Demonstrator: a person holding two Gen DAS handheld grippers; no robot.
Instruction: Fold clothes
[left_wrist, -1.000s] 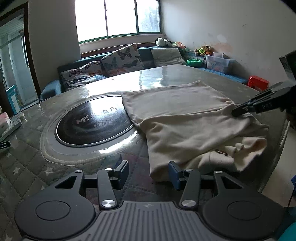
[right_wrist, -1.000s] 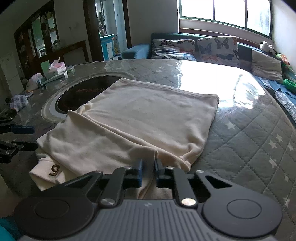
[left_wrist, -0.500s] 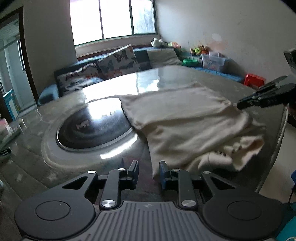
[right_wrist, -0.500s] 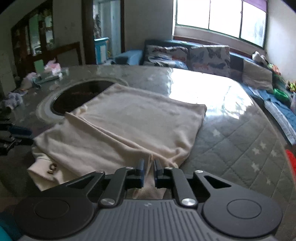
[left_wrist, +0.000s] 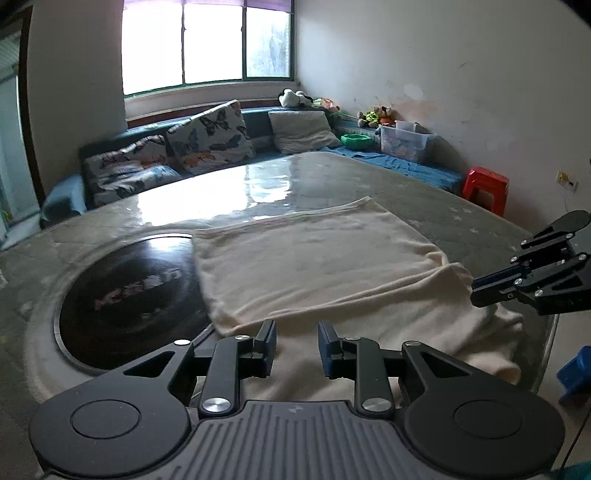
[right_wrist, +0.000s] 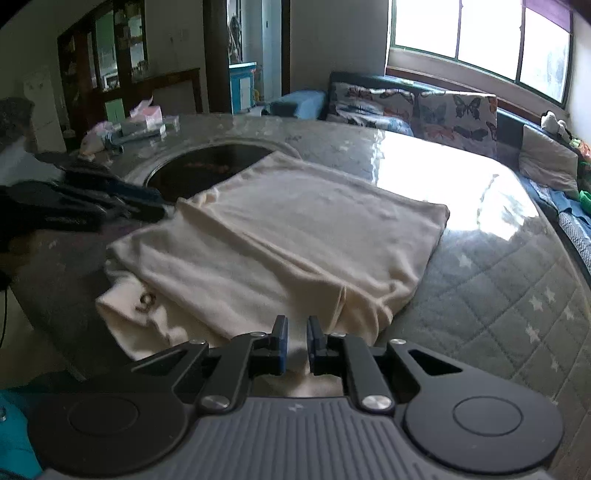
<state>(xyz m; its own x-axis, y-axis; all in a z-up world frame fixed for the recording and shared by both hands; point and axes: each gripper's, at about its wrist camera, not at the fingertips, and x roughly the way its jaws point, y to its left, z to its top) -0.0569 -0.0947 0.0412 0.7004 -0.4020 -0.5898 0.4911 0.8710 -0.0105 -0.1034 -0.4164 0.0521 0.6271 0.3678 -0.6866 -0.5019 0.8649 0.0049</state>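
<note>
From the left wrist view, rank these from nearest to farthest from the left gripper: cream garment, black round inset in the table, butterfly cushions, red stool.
From the left gripper:
1. Cream garment, directly under and ahead.
2. Black round inset, ahead to the left.
3. Red stool at far right and butterfly cushions at the back: too close to call.

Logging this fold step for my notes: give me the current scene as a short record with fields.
garment: cream top, partly folded, lying on the table
surface: round table with grey quilted star cover
inset: dark round plate, garment's edge overlapping it
left tool: open, over the garment's near edge, holding nothing
right tool: narrow gap between its fingers, cloth visible in it; grip unclear
background: butterfly cushions, red stool
</note>
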